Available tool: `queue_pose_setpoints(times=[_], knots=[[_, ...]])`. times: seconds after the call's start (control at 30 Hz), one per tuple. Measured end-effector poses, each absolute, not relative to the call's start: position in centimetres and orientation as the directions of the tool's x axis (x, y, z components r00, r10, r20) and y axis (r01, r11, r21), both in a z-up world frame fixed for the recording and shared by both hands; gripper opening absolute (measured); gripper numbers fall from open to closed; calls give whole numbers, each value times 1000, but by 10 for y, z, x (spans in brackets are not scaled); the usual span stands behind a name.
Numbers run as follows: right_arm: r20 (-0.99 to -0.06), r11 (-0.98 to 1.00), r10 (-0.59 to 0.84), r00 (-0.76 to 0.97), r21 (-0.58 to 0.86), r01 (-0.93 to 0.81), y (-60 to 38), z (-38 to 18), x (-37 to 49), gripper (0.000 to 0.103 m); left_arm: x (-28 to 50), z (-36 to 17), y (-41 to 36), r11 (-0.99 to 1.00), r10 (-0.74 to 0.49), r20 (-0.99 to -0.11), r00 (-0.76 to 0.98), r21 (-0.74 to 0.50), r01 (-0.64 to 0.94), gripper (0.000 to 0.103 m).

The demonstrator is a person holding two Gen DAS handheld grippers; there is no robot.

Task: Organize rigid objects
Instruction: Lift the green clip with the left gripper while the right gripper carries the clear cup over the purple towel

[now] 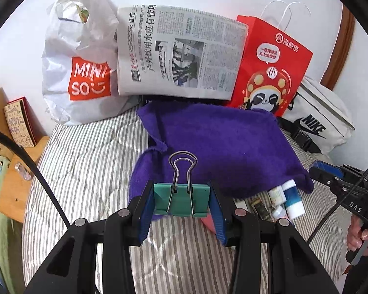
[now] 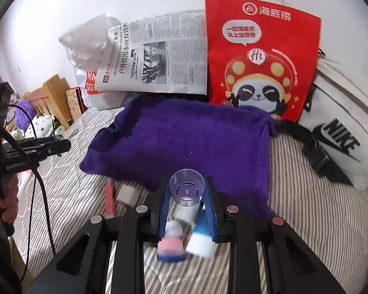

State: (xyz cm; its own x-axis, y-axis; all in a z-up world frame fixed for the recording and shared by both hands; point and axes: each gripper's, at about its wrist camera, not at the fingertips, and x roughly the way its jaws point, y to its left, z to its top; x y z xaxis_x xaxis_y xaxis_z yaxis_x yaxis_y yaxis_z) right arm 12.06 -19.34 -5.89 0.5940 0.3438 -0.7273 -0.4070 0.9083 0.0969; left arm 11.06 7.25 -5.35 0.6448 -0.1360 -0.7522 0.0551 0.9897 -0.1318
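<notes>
My left gripper (image 1: pixel 181 202) is shut on a green binder clip (image 1: pixel 181 199) with its wire handles up, held over the near edge of the purple towel (image 1: pixel 220 142). My right gripper (image 2: pixel 187 193) is shut on a clear plastic cap or cup (image 2: pixel 187 189), held over the towel's front edge (image 2: pixel 184 134). Below the right gripper lie a pink-and-blue small item (image 2: pixel 171 247) and a white-and-blue tube (image 2: pixel 200 241), both blurred. In the left wrist view small bottles and the white-and-blue tube (image 1: pixel 292 198) lie at the towel's right corner.
On the striped bed (image 1: pixel 90 161), against the wall stand a white Miniso bag (image 1: pixel 78 68), a newspaper (image 1: pixel 179 51), a red paper bag (image 1: pixel 269 68) and a white Nike bag (image 1: pixel 319 122). A pink strip (image 2: pixel 109 199) and white block (image 2: pixel 128 193) lie left of the right gripper. Wooden furniture (image 1: pixel 14 186) stands left.
</notes>
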Motion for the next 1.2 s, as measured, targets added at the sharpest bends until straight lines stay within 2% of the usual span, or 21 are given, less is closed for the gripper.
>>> queue_pose_setpoints(times=[0.63, 1.2], knots=[[-733, 929, 294, 613, 67, -365, -181, -57, 191, 27, 183, -61, 71, 983, -181, -755, 630, -150, 104, 40], [-789, 947, 224, 572, 38, -318, -183, -101, 253, 27, 222, -100, 80, 980, -193, -795, 576, -181, 78, 40]])
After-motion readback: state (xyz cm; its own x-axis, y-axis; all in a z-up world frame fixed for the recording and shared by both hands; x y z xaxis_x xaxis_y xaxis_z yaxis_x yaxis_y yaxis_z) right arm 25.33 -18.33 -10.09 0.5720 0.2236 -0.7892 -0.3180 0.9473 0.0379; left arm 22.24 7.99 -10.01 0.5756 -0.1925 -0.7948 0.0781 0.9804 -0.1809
